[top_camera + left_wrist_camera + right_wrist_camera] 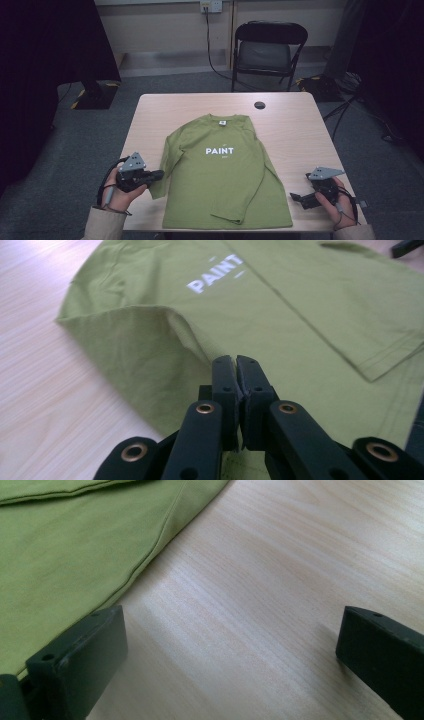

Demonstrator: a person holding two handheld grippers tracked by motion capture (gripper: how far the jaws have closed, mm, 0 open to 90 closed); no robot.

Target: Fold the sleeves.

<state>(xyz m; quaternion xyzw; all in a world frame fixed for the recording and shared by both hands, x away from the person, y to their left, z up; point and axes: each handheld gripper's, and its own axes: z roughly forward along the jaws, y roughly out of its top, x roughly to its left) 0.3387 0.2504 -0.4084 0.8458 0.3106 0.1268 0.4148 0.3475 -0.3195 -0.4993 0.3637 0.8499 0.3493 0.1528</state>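
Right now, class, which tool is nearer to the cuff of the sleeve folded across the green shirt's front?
Right. The right tool sits open on the table beside the shirt's hem corner, fairly close to the cuff. The left tool, shut, is at the other sleeve, across the shirt.

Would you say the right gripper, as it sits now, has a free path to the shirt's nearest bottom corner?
Probably yes. The right gripper lies open on bare table beside the green shirt, with nothing between its jaws and the hem corner.
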